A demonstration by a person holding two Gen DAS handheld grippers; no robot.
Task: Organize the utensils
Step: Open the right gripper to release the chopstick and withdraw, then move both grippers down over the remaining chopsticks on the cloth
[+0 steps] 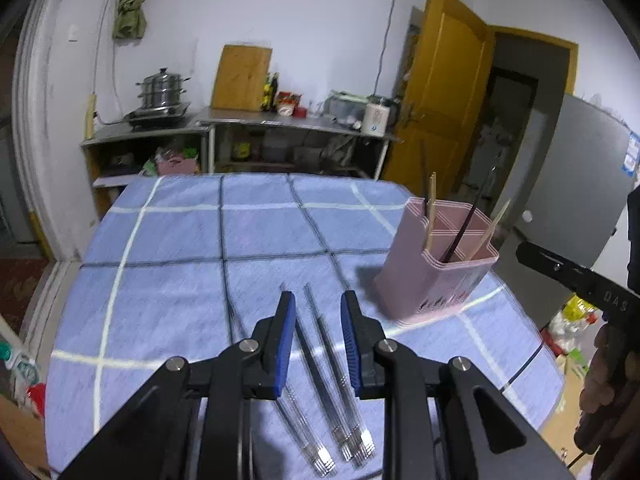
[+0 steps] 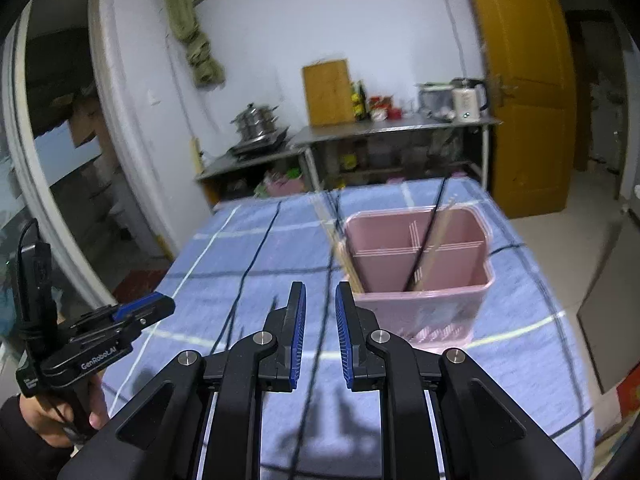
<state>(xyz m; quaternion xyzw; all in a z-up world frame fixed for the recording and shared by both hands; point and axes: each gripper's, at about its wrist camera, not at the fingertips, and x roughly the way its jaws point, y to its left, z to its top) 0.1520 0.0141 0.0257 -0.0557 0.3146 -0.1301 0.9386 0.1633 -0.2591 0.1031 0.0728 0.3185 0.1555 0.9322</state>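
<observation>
Both grippers tilt down over the blue checked tablecloth [image 1: 180,240]. The left gripper [image 1: 318,308] hangs with jaws apart over metal chopsticks [image 1: 332,352] near the table's front edge, not gripping them. The right gripper [image 2: 320,300] is parted and empty, just before the pink utensil holder [image 2: 420,264] by the right edge.

pink holder [image 2: 420,304], blue checked tablecloth [image 1: 180,240]
</observation>
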